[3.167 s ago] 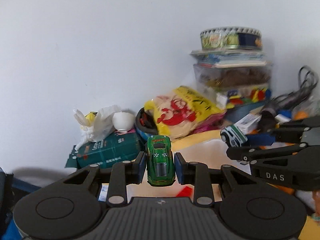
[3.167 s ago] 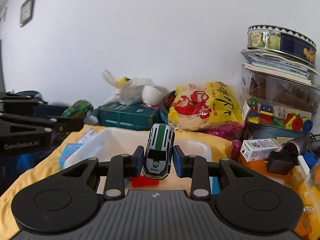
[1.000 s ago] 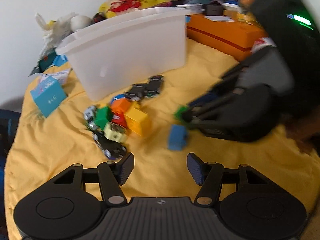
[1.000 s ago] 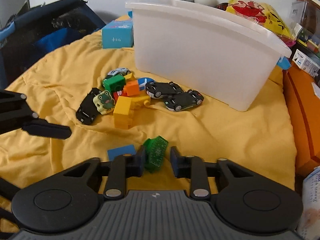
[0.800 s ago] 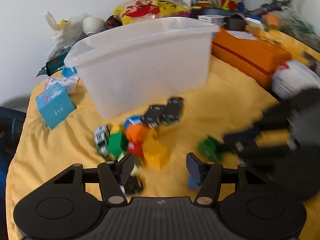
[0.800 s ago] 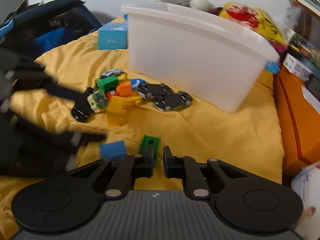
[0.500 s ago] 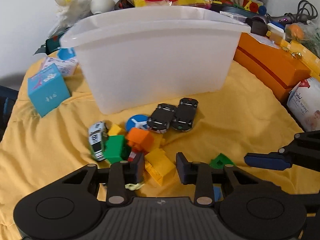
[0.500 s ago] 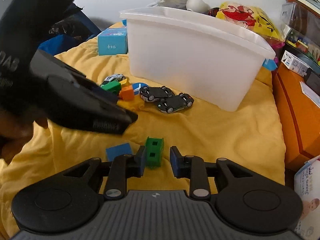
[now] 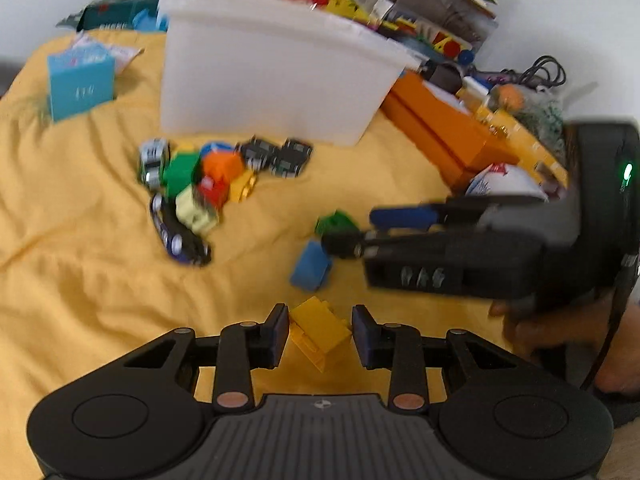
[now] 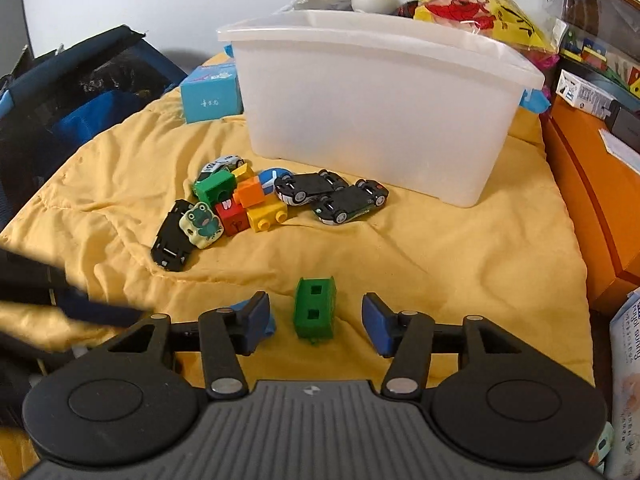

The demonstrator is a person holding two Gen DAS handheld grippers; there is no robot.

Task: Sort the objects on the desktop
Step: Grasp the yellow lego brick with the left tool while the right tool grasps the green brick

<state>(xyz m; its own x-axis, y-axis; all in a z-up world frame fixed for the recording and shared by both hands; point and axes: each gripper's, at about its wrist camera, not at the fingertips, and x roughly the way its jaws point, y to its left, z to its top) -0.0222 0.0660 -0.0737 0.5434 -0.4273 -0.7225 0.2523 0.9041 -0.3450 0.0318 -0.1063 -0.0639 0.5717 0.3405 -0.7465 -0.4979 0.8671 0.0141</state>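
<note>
a: what is the biggest thing in front of you?

b: a white plastic bin (image 10: 380, 120) on a yellow cloth (image 10: 460, 264). i place everything from that bin. just in front of its near wall lie two upturned toy cars (image 10: 332, 196), and to the left of them a small heap of blocks and cars (image 10: 224, 208). nearer to me than the heap, well apart from the bin, lie a green block (image 10: 314, 308) and a blue block (image 9: 310, 266).

a: which step are you on?

b: sorting toys out of the heap, i judge. my right tool's part looks done: the green block lies on the cloth. my left tool carries a yellow block (image 9: 318, 330) still to be placed.

a: how do the tools stand?

b: my right gripper (image 10: 316, 320) has just been opening; its jaws stand about half apart, with the green block between them but clear of both pads. my left gripper (image 9: 320, 334) has its jaws partly drawn in and clamped on the yellow block, held tilted, on my side of the blue block. that view is blurred, so i cannot tell whether the block is clear of the cloth.

a: what does the next move call for?

b: i'd say backing the right gripper straight off so a pad doesn't knock the green block, and setting the yellow one beside the others before letting go.
</note>
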